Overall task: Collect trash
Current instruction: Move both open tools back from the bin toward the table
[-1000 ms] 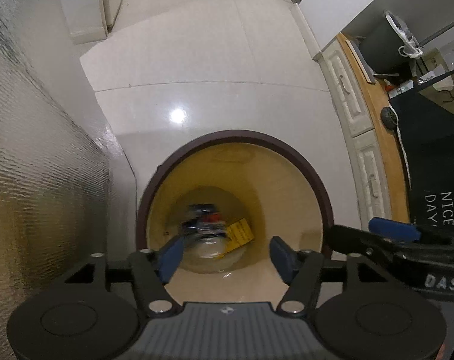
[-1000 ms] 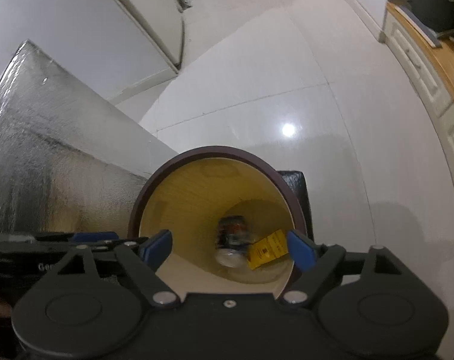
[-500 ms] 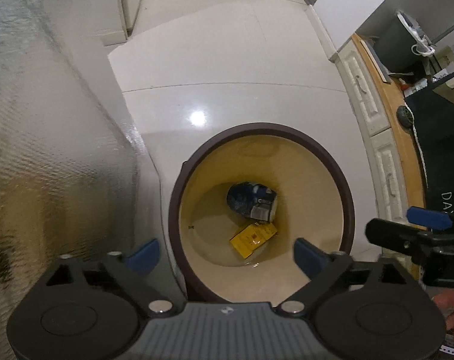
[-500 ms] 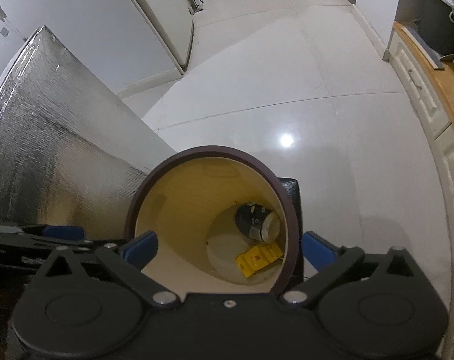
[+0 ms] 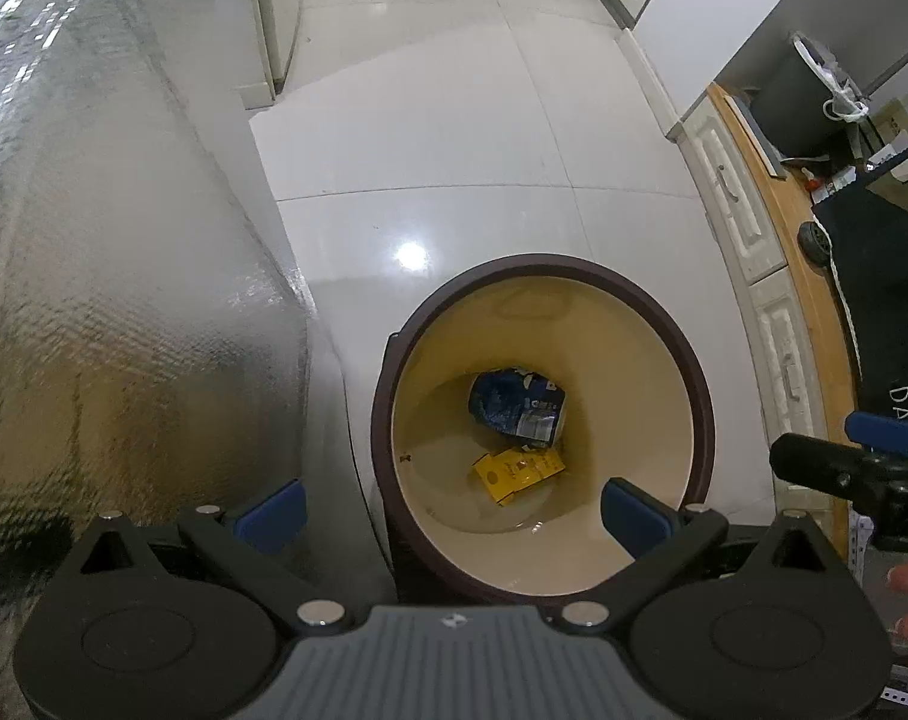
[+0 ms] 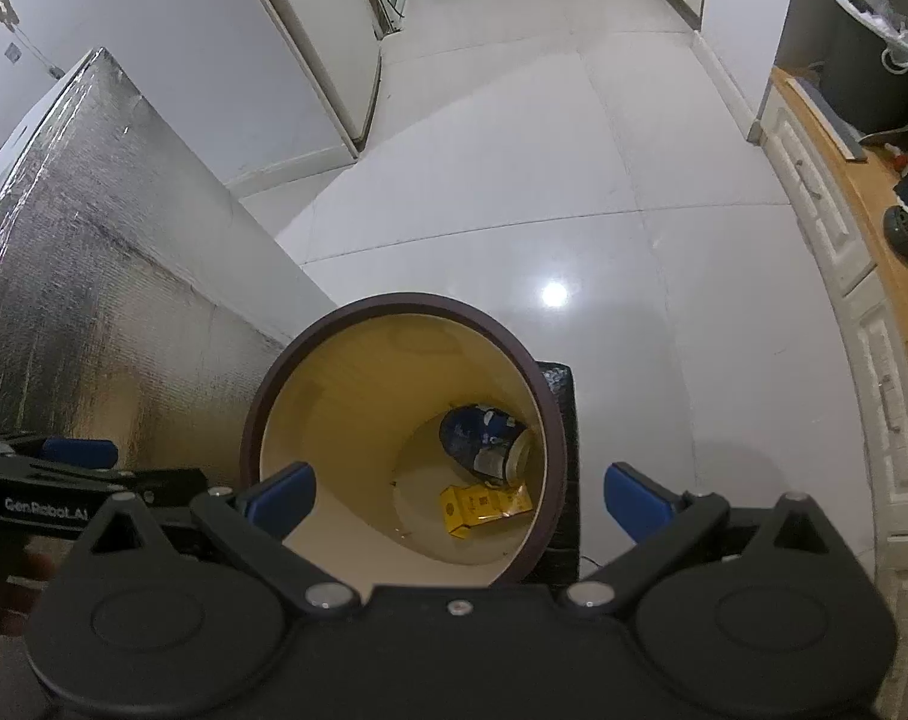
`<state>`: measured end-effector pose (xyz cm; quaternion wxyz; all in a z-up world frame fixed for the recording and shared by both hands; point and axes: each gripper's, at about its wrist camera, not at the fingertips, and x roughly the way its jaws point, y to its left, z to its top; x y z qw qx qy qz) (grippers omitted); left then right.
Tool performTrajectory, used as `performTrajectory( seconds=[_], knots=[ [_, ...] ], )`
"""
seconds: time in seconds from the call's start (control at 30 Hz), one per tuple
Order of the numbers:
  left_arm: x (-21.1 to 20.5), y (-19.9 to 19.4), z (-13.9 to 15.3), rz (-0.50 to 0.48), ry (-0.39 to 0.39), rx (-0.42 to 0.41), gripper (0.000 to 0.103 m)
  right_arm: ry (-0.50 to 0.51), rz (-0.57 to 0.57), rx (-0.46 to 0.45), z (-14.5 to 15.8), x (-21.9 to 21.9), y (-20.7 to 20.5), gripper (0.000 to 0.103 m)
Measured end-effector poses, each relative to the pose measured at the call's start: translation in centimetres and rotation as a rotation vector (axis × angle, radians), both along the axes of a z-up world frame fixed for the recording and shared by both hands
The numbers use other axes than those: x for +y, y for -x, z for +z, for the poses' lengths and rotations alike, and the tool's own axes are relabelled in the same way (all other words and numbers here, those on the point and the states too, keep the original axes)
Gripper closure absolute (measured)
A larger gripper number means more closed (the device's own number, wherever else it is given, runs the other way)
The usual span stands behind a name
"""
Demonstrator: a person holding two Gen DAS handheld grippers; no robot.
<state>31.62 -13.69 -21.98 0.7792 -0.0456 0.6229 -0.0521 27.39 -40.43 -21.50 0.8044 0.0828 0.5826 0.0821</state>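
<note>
A round trash bin (image 5: 703, 420) with a dark brown rim and cream inside stands on the floor; it also shows in the right wrist view (image 6: 256, 420). At its bottom lie a blue can (image 5: 517, 405) and a small yellow box (image 5: 517, 473), also seen in the right wrist view as the can (image 6: 484, 441) and the box (image 6: 481, 504). My left gripper (image 5: 454, 510) is open and empty above the bin's near rim. My right gripper (image 6: 457, 495) is open and empty above the bin.
A foil-covered block (image 5: 112, 300) stands against the bin's left side. White tiled floor (image 5: 454, 138) stretches beyond. White drawers under a wooden counter (image 5: 778, 222) run along the right. A dark bin with a bag (image 6: 874, 54) is at the far right.
Both grippers have risen and pulled back from the bin and opened wider. The blue can, blurred a second ago, now lies still beside the yellow box.
</note>
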Motion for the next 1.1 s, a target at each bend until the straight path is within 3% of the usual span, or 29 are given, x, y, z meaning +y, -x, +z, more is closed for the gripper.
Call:
performTrajectory(
  seconds=[0.57, 1.1],
  knots=[
    [0.5, 4.0, 3.9, -0.007, 0.013, -0.086, 0.0, 0.06, -0.004, -0.067, 3.4, 0.4, 3.4, 0.0],
    [1.4, 9.5, 12.3, -0.043, 0.062, -0.305, 0.0, 0.092, 0.016, -0.247, 10.7, 2.2, 9.6, 0.0]
  ],
)
